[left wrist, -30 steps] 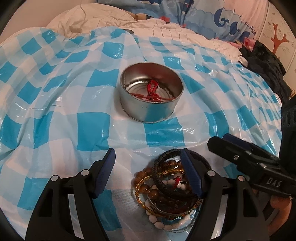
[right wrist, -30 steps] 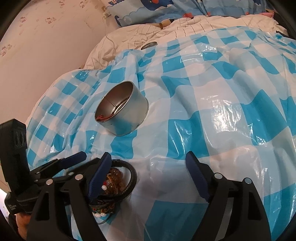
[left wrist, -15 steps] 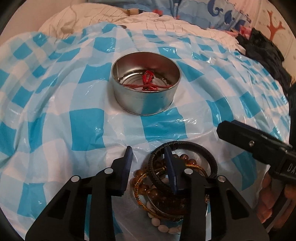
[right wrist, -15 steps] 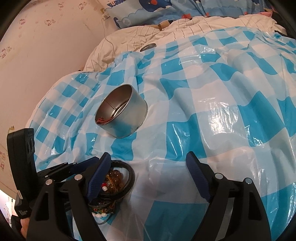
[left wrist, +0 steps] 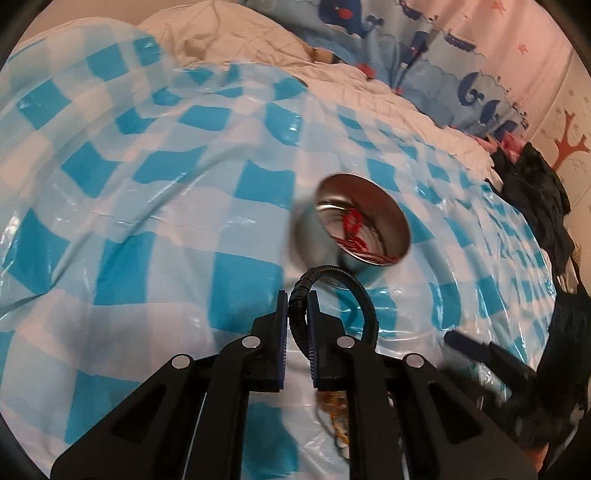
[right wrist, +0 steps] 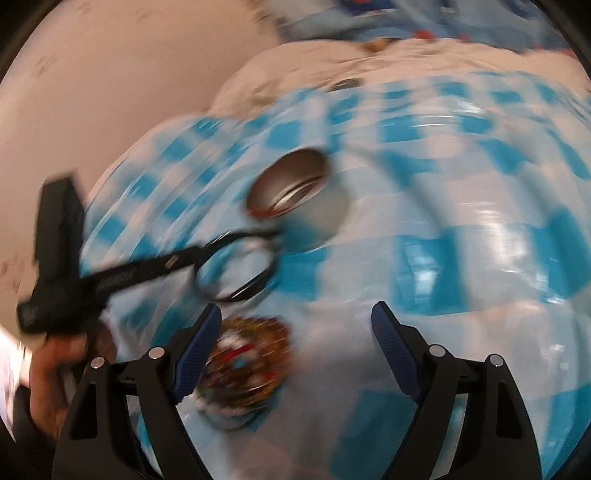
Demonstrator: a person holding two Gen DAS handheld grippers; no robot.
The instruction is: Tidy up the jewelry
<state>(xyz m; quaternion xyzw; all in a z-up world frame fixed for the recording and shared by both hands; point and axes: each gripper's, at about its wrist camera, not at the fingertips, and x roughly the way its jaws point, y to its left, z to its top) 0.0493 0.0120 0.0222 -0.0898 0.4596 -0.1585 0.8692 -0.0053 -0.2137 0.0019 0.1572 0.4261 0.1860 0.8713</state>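
My left gripper [left wrist: 297,306] is shut on a black braided bracelet [left wrist: 364,291] and holds it in the air, short of a round metal tin [left wrist: 364,223] that has a red cord [left wrist: 352,229] inside. In the right wrist view the same bracelet [right wrist: 236,271] hangs as a black ring from the left gripper, beside the tin [right wrist: 299,195]. My right gripper [right wrist: 295,328] is open and empty above the cloth. A pile of beaded and gold bracelets [right wrist: 245,363] lies by its left finger; a bit of it shows in the left wrist view [left wrist: 338,417].
A blue-and-white checked plastic cloth [left wrist: 155,236] covers the bed. A white quilt [left wrist: 229,33] and a whale-print pillow [left wrist: 443,48] lie at the back. Dark clothes [left wrist: 532,192] are heaped at the right. The right wrist view is blurred by motion.
My left gripper closed on the black bracelet, lifted it off the pile and swung toward the tin. My right gripper stayed open and shifted, so the pile now sits by its left finger.
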